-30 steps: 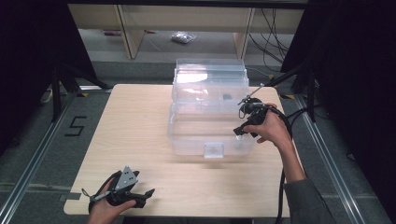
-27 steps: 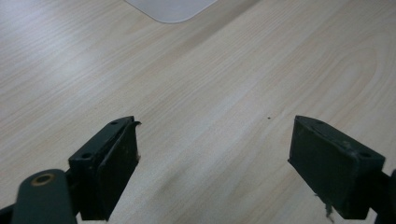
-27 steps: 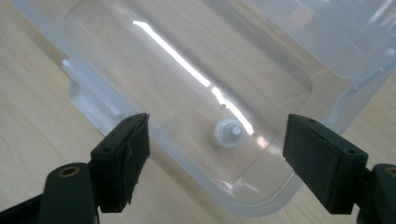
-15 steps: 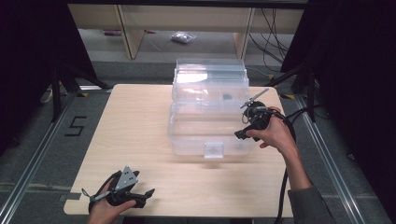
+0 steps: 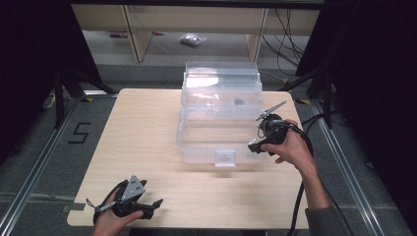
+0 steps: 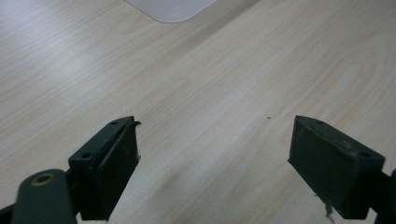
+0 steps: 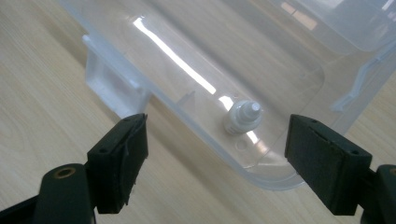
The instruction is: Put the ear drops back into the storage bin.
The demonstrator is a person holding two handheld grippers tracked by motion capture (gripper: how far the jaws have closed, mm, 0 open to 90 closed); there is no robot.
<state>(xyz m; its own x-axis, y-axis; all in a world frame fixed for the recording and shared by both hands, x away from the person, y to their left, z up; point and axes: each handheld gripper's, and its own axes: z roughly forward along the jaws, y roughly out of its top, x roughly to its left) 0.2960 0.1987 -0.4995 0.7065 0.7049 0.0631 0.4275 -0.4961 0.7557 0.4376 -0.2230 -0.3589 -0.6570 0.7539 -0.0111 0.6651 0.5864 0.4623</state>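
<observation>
Clear bin (image 5: 219, 123): right gripper (image 5: 256, 146), jaws spread empty, has backed toward 4 o'clock, apparently leaving a small bottle (image 7: 243, 117) inside; left gripper (image 5: 153, 205) idles, jaws spread.

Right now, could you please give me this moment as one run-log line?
right gripper: fingers open, beside clear box | small white bottle: inside box | left gripper: open over table

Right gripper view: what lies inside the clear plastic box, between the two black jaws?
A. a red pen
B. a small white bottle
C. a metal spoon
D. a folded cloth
B. Through the wall of the clear plastic box, a small white bottle lies on the floor of the box, framed by the open jaws of the right gripper, which touch nothing.
</observation>
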